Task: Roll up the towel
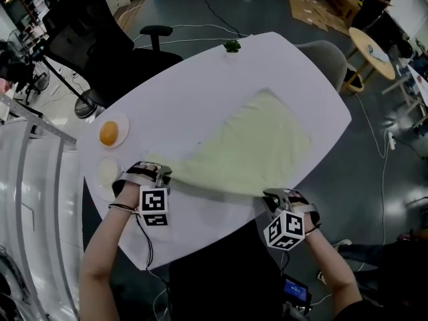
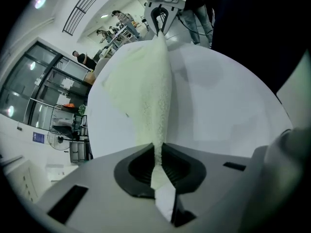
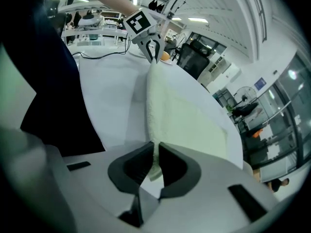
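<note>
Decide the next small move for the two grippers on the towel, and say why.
Probably lift the near edge slightly and turn it over toward the far side to start the first roll: the left gripper and right gripper are each shut on a near corner of the towel, which otherwise lies flat and unrolled on the table.

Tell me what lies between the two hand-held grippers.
The towel: its near edge runs from the left hand-held gripper to the right hand-held gripper, both shut on it. The head view shows this.
</note>
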